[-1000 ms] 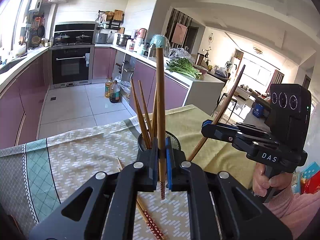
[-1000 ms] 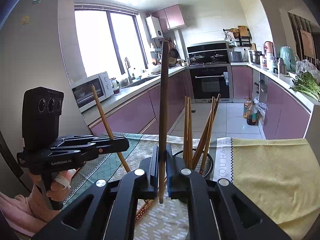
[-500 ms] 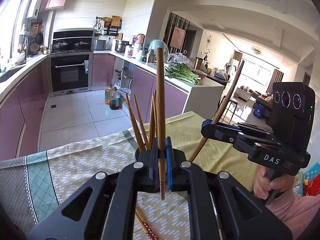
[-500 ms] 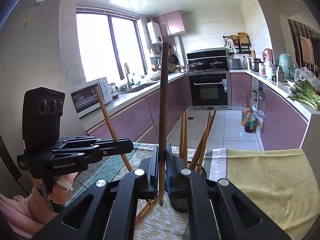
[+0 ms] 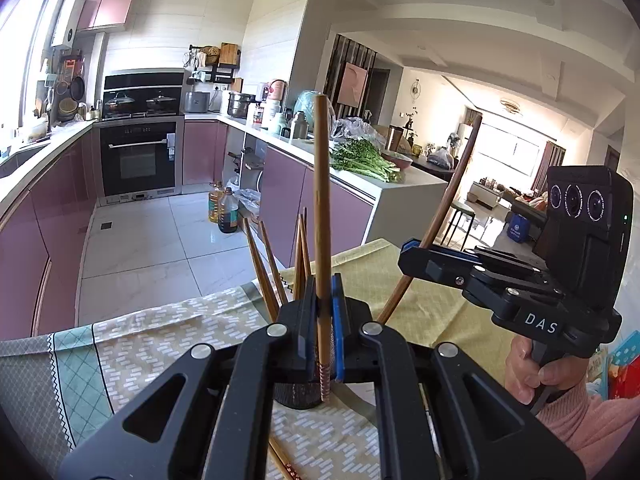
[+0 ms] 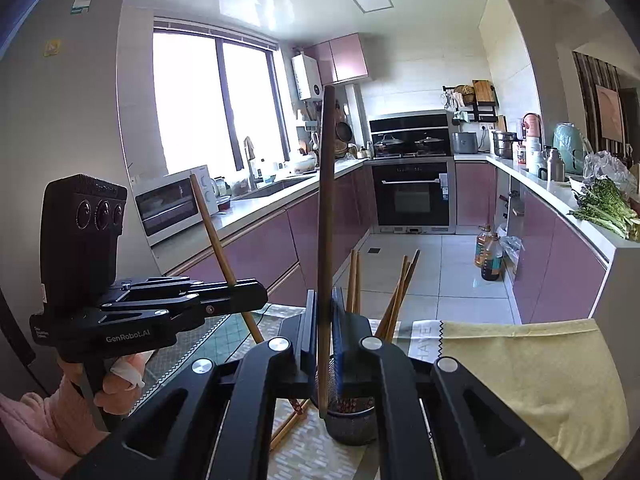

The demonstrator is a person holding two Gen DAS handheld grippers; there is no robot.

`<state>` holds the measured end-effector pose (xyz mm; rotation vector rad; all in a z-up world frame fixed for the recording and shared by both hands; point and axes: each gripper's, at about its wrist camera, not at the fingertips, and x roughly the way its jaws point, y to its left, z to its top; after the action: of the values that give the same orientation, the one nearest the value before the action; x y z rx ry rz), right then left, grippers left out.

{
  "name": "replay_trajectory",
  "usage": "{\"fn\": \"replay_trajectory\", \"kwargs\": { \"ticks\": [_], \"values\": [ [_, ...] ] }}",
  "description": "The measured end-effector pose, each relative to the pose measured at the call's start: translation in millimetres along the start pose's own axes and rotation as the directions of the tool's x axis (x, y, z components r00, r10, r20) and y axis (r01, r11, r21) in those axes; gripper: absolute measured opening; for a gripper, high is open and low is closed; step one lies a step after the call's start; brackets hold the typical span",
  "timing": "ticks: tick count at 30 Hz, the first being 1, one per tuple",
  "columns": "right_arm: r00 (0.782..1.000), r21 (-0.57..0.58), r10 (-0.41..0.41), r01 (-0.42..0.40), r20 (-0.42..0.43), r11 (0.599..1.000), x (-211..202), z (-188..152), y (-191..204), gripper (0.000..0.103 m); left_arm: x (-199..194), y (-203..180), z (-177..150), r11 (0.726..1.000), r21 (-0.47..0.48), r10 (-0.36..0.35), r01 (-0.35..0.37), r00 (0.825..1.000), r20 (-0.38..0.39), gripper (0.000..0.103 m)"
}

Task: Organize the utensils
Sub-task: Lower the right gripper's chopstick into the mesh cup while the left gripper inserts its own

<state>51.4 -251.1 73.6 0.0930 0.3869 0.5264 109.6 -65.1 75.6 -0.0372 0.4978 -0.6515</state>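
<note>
Over the patterned cloth on the surface (image 5: pixel 160 360), both grippers now sit lower and closer to the dark mesh holder (image 6: pixel 350 420) than a second ago; the holder has slid from ahead of the fingers to right beneath them. Left gripper (image 5: pixel 322 344): fingers closed tight on a light wooden chopstick (image 5: pixel 321 220), held upright, patterned tip just at the holder's rim. Right gripper (image 6: pixel 326 344): fingers pinched on a darker chopstick (image 6: pixel 326 200), also upright, its lower end just at or inside the rim; hard to tell which. Several chopsticks (image 6: pixel 394 292) already lean in the holder. At least one loose chopstick (image 6: pixel 288 424) lies on the cloth beside it. Judgement: both sticks are nearly lined up for dropping in, with more to collect afterwards.
</note>
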Motion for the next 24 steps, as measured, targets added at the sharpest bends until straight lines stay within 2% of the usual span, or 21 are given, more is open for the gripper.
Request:
{"fn": "replay_trajectory", "kwargs": {
  "ticks": [15, 24],
  "values": [
    [1.000, 0.005, -0.015, 0.015, -0.003, 1.000, 13.2, 3.8, -4.9, 0.006, 10.4, -3.7, 7.7, 1.000, -0.007, 0.029, -0.029, 0.999, 0.017, 0.007],
    [0.999, 0.020, -0.027, 0.028, -0.041, 0.999, 29.9, 2.0, -12.1, 0.006, 27.0, -1.2, 9.1, 0.998, 0.003, 0.055, -0.055, 0.998, -0.023, 0.007]
  ]
}}
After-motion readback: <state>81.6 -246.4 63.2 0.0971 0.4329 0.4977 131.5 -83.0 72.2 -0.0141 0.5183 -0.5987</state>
